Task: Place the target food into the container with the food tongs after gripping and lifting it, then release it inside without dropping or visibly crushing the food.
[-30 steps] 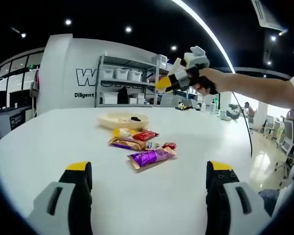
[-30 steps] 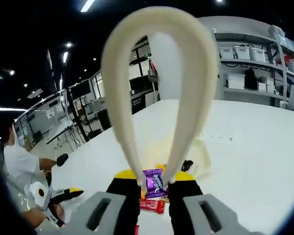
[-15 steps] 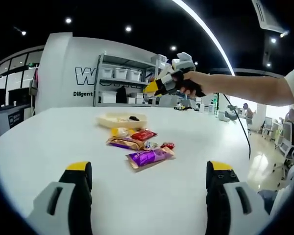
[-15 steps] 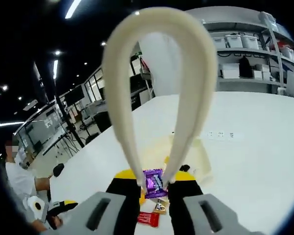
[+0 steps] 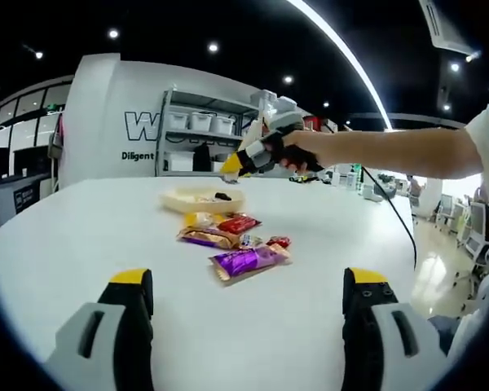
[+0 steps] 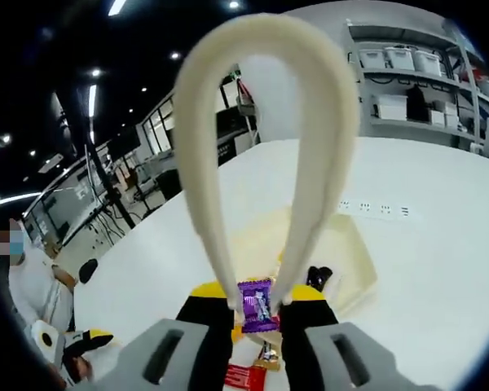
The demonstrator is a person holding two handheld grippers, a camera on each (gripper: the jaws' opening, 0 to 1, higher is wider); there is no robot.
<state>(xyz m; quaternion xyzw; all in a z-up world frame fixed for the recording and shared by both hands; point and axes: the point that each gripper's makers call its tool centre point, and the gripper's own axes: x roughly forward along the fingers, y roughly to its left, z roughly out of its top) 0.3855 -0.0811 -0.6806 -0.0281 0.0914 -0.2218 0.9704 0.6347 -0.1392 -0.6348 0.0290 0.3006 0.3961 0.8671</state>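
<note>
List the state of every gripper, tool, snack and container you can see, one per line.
left gripper: open, jaws wide apart, holding nothing.
right gripper: shut on the tongs, raised near the container.
tongs: squeezed onto the small purple candy.
small purple candy: pinched between the tong tips, lifted.
container: open tray resting on the table, some food inside.
purple packet: lying flat on the table.
red packet: lying on the table.

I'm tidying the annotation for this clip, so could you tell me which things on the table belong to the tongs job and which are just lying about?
In use:
- cream food tongs, clamped in the right gripper
- small purple-wrapped candy pinched at the tong tips
- shallow cream container below it

Lying about:
- large purple packet
- red packet
- brown-and-purple packet
- left gripper, open and idle
</note>
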